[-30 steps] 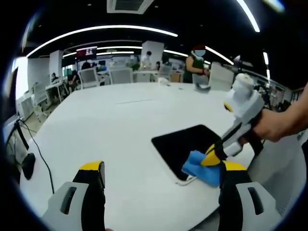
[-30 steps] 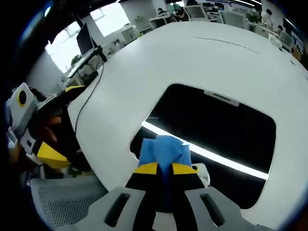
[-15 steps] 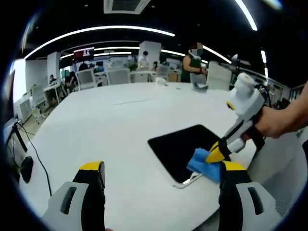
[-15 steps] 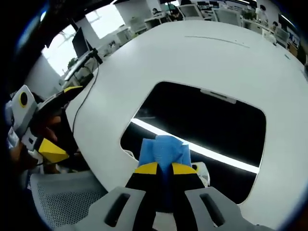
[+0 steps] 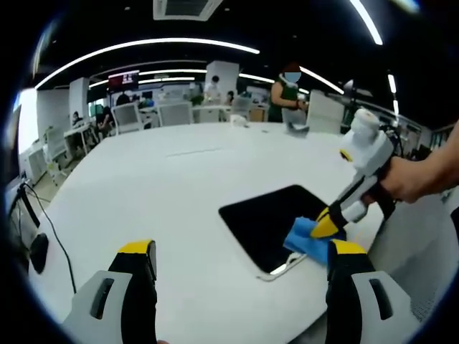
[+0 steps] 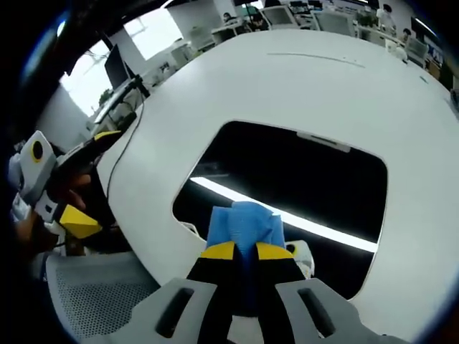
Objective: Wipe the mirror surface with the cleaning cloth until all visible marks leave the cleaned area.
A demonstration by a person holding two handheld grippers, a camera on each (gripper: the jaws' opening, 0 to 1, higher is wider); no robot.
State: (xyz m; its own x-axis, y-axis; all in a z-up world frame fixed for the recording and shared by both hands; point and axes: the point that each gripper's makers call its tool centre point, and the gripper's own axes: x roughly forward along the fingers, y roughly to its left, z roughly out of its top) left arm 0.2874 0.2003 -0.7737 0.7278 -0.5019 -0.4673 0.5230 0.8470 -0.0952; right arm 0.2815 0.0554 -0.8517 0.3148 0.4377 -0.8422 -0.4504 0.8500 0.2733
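A: What does the left gripper view show?

B: The left gripper (image 5: 240, 256) hangs over the white counter (image 5: 165, 179) with its yellow-tipped fingers (image 5: 136, 251) spread wide and nothing between them. Ahead to the right, the dark mirror (image 5: 269, 218) lies flat on the counter near its edge. The right gripper (image 5: 326, 223) comes in from the right, held in a hand (image 5: 409, 179), and presses a blue cloth (image 5: 308, 240) onto the mirror's near right corner. A black cable (image 5: 50, 222) runs along the counter's left edge. In the background there are chairs, desks and a person standing at the far side.

A: And the right gripper view?

B: Here the right gripper (image 6: 244, 251) has its fingers (image 6: 219, 252) drawn narrow, pinching the blue cloth (image 6: 244, 222) between them. The cloth rests on the near edge of the mirror (image 6: 294, 179), whose dark glass reflects a bright ceiling strip light running just past the cloth. The counter (image 6: 301, 86) surrounds the mirror. The left gripper (image 6: 68, 208) sits at the left, beyond the counter's edge, fingers apart.
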